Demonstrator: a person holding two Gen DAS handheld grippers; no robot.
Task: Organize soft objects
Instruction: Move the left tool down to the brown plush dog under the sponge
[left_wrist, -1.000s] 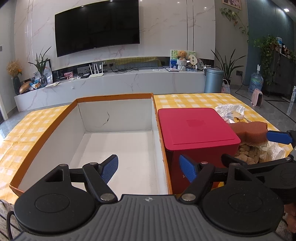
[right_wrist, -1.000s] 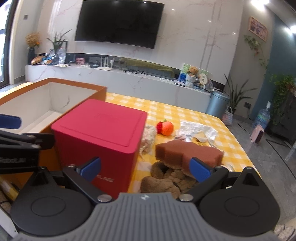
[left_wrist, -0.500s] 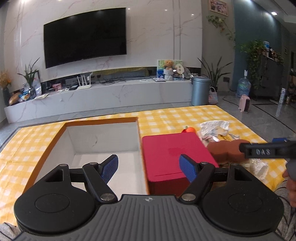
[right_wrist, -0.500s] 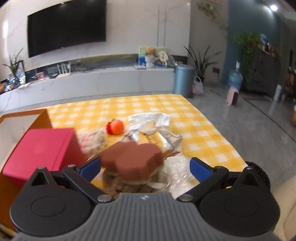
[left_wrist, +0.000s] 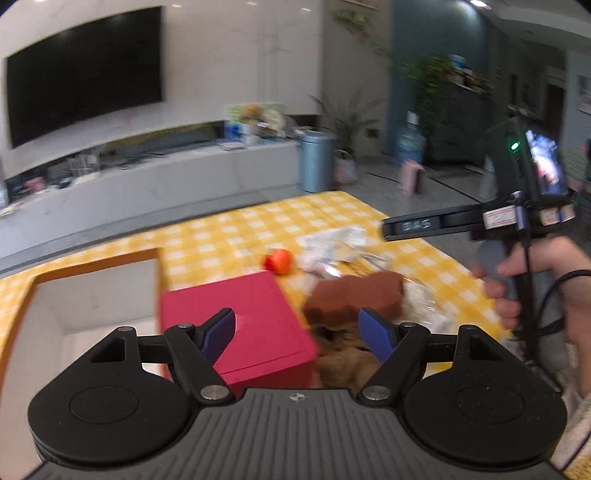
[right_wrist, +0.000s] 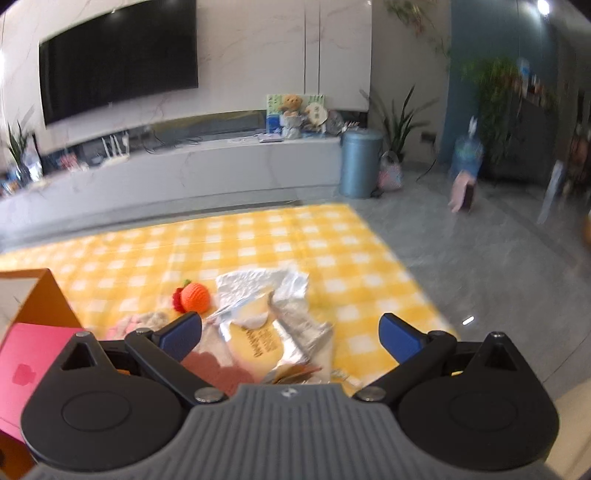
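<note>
A pile of soft objects lies on the yellow checked tablecloth (left_wrist: 236, 229): a brown sponge-like pad (left_wrist: 354, 295), an orange knitted fruit (left_wrist: 277, 260), crinkled silver packaging (right_wrist: 269, 295) and a pink fluffy piece (right_wrist: 136, 322). My left gripper (left_wrist: 297, 334) is open and empty above the red box (left_wrist: 240, 317) and the pad. My right gripper (right_wrist: 291, 334) is open and empty above the packaging; the pad (right_wrist: 218, 371) shows just under its left finger. The right gripper's body (left_wrist: 517, 218) is raised at the right in the left wrist view.
An open cardboard box (left_wrist: 92, 295) with a white inside stands left of the red box. The red box (right_wrist: 29, 365) and cardboard corner (right_wrist: 40, 299) also show at the left of the right wrist view. The table's right edge (right_wrist: 406, 273) drops to the grey floor.
Both grippers have risen and swung to the right. The view has gone from the cardboard box to the soft pile. Both stay open.
</note>
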